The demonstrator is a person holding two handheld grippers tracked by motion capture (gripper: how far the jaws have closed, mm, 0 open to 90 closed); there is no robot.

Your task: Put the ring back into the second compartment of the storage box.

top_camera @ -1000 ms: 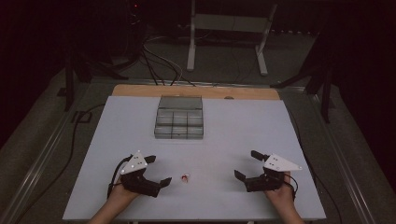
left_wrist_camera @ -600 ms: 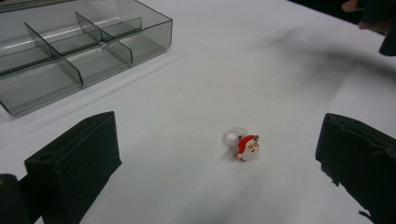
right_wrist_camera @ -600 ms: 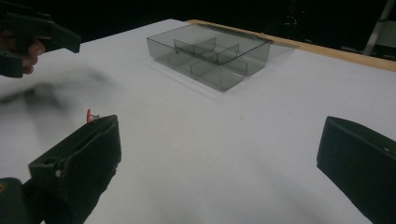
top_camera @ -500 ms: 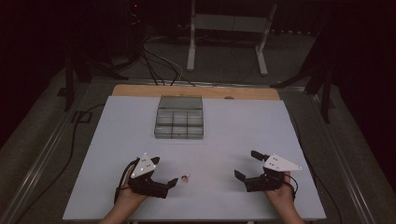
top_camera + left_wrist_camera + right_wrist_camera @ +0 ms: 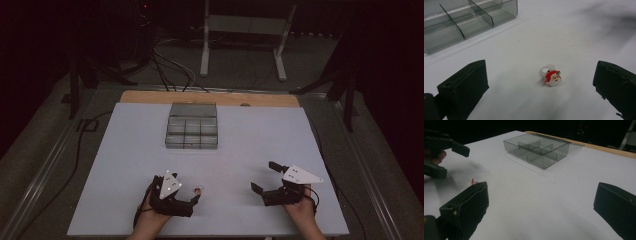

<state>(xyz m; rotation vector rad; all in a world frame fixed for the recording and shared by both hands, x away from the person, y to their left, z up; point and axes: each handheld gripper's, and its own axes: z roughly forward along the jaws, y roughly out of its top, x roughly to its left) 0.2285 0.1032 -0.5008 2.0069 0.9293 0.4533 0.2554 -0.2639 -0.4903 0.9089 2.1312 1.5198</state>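
- Left gripper [image 5: 541, 82]: jaws wide apart, flanking the Santa ring [image 5: 552, 77], not touching it.
- Ring: glossy red-white face on a clear band, resting on the matte white table [image 5: 130, 150], at 6 o'clock from the smoky divided plastic tray [image 5: 192, 132].
- Right gripper [image 5: 262, 177]: jaws spread, holding nothing.
- Left gripper view resolves the Santa face; high view shows a speck.

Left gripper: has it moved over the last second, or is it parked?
Yes. In the high view the left gripper has slid rightward along the table's near edge, closing on the small Santa ring, which has stayed put. Its jaws are open.
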